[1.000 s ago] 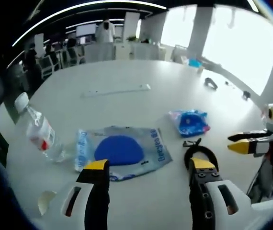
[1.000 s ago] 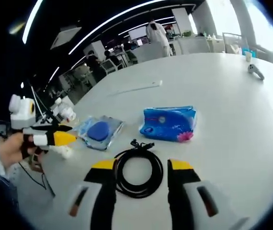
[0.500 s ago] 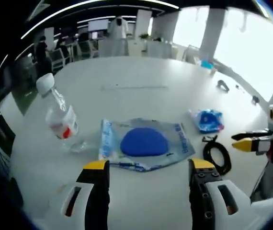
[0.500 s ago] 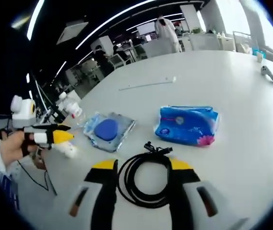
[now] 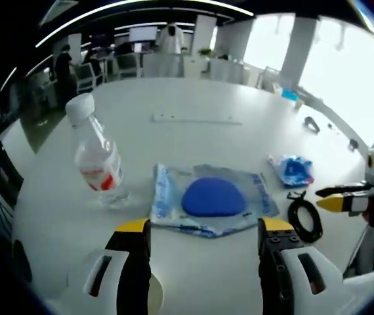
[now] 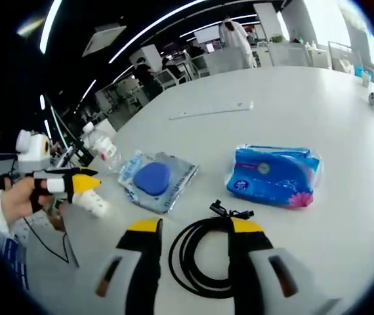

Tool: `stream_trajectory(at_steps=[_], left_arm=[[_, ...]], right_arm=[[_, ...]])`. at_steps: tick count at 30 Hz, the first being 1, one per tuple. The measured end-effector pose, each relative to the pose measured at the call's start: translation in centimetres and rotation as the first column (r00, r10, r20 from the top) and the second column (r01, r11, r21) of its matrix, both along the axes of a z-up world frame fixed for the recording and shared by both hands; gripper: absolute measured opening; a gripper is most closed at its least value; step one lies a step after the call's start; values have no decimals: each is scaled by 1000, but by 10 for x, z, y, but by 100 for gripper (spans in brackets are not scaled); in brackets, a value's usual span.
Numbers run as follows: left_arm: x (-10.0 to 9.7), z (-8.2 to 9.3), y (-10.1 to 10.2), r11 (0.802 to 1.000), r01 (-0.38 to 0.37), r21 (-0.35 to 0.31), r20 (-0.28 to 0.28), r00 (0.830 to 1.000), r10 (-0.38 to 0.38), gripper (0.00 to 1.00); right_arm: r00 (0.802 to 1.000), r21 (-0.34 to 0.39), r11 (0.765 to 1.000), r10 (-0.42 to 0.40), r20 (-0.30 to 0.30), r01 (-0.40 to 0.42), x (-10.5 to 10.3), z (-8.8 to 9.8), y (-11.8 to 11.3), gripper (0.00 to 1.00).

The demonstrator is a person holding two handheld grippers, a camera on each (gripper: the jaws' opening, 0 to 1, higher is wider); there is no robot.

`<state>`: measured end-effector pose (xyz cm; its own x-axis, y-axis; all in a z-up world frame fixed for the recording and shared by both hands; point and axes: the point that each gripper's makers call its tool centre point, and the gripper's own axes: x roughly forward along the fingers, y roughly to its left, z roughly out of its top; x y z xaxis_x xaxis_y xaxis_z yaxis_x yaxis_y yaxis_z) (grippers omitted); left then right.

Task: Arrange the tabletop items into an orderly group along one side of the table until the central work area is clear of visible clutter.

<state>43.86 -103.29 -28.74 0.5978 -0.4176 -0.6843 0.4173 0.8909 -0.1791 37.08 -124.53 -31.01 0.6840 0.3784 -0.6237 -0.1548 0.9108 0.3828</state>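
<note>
Since a second ago we swing the left hand-held gripper leftward, so the water bottle and clear pouch with the blue pad sit centred ahead of its jaws; the right hand-held gripper has come closer over the coiled black cable. Both hand-held grippers are spread wide, holding nothing.

Items lie scattered on the white counter: bottle upright at the left, pouch just beside it, blue tissue pack near the cable, a long white strip further back.

Handling, as we judge it: bottle is light, smooth, tippy, so grip mid-body near the label. Pouch is flat, floppy, slick, so pinch an edge. Cable is limp, may uncoil, so take several loops together. Tissue pack is soft and squashy, so hold across its width.

Counter looks smooth and glossy, things will slide. Open office behind, with chairs, desks, ceiling light strips, bright windows, and a person standing far off.
</note>
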Motion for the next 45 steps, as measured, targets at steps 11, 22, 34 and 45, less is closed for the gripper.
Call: stream_trajectory(at_steps=[11,22,34,45], left_arm=[[23,-5,8,1000,22,-17,-27,999,-23,59],[36,-24,5,998,55,0,-114,992,-55,60],[46,-47,15,996,51,80,-188,981,-35,56],[46,-62,20,991,20,134,-242,970,14,48]], right_arm=[[1000,11,1000,14,-2,-14,6,1,12,34],[1000,32,999,5,0,-5,20,5,28,34],[999,64,997,41,-23,-40,38,-2,46,29],[995,60,997,60,-82,-56,41,-26,64,26]])
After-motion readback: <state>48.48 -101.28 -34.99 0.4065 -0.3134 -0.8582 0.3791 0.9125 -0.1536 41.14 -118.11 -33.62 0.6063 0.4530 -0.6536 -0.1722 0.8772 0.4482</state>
